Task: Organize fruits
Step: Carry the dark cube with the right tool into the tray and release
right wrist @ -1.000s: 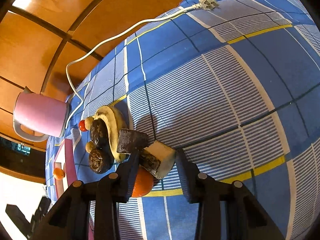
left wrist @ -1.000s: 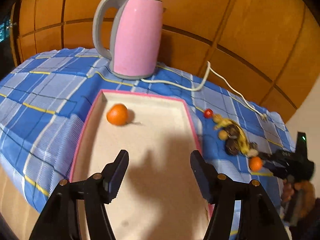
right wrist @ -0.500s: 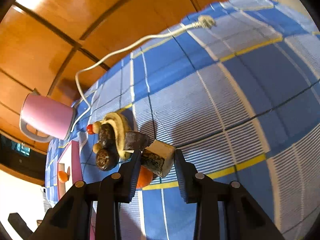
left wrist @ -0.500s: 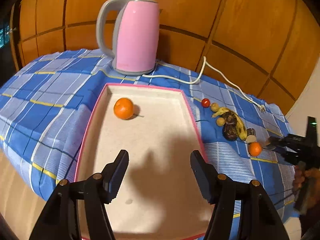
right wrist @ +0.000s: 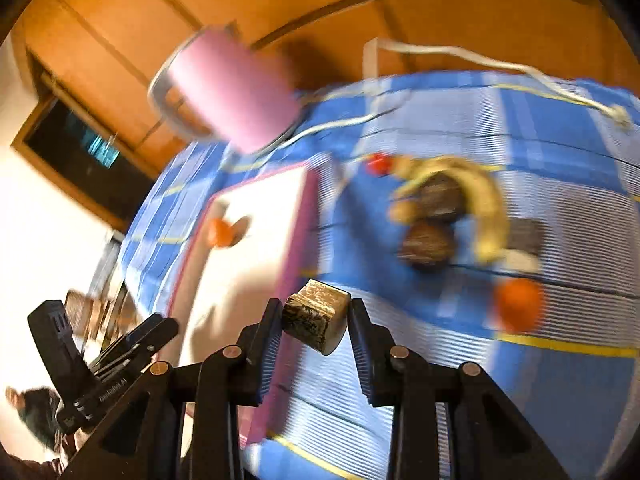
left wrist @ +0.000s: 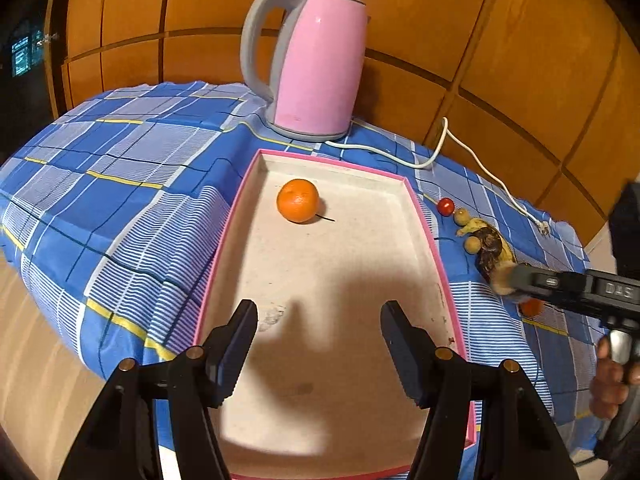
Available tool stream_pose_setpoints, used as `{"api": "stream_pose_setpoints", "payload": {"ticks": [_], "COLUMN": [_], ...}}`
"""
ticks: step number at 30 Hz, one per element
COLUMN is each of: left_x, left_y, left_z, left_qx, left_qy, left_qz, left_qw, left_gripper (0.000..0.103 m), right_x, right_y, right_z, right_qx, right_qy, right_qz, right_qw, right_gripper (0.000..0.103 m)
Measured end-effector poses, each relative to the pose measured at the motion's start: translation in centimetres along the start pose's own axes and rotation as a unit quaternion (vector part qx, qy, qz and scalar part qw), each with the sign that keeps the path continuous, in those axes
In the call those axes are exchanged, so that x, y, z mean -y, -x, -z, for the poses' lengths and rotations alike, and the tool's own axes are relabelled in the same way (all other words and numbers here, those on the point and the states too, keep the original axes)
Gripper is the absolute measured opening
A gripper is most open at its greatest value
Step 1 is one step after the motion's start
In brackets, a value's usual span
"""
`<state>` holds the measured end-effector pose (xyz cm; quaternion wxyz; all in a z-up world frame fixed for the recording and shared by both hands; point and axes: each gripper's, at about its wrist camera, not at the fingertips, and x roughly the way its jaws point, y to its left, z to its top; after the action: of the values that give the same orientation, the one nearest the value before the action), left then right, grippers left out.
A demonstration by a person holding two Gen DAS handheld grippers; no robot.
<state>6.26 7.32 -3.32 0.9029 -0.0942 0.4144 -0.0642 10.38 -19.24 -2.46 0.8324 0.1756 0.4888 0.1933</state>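
A pink-rimmed tray [left wrist: 422, 216] lies on the blue checked cloth and holds one orange [left wrist: 297, 201]. My left gripper [left wrist: 319, 338] is open and empty above the tray's near end. My right gripper [right wrist: 315, 330] is shut on a brown-skinned fruit chunk with a pale cut face [right wrist: 316, 316], held above the cloth beside the tray's rim [right wrist: 298, 232]. On the cloth right of the tray lie a banana [right wrist: 486, 200], two dark round fruits [right wrist: 428, 246], a red tomato [right wrist: 378, 163], a second orange [right wrist: 518, 306] and small tan fruits. The right gripper also shows in the left wrist view [left wrist: 520, 278].
A pink electric kettle [left wrist: 316, 64] stands behind the tray, its white cord [left wrist: 472, 152] running right across the cloth to a plug. A wooden panelled wall is behind. The table edge drops off at the left and front.
My right gripper has lifted the fruit chunk off the cloth and swung left toward the tray. My left gripper has pulled back a little and stays open.
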Motion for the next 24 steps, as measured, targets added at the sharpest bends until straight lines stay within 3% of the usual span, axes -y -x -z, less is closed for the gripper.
{"api": "stream_pose_setpoints", "payload": {"ticks": [8,13,18,24], "left_x": [-1.0,-1.1,-1.3,-0.7], "left_y": [0.0,-0.3,-0.7,-0.6], "left_z": [0.1,0.4,0.5,0.5], "left_qx": [-0.002,-0.008,-0.014,-0.013], "left_qy": [0.008,0.003,0.007,0.003], "left_qz": [-0.005,-0.005,-0.012,-0.009], "left_qw": [1.0000,1.0000,0.9998,0.9999], "left_gripper": [0.065,0.065,0.067,0.067], "right_x": [-5.6,-5.9,-5.0,-3.0], "right_y": [-7.0,-9.1,-8.3,-5.0], "right_z": [-2.4,-5.1,-5.2,-2.7], "right_qx": [-0.050,-0.030,-0.009,0.017], "right_qy": [0.046,0.018,-0.001,-0.005], "right_qz": [-0.003,-0.005,0.000,0.024], "right_qw": [0.998,0.999,1.000,1.000], "right_gripper": [0.034,0.036,0.037,0.037]}}
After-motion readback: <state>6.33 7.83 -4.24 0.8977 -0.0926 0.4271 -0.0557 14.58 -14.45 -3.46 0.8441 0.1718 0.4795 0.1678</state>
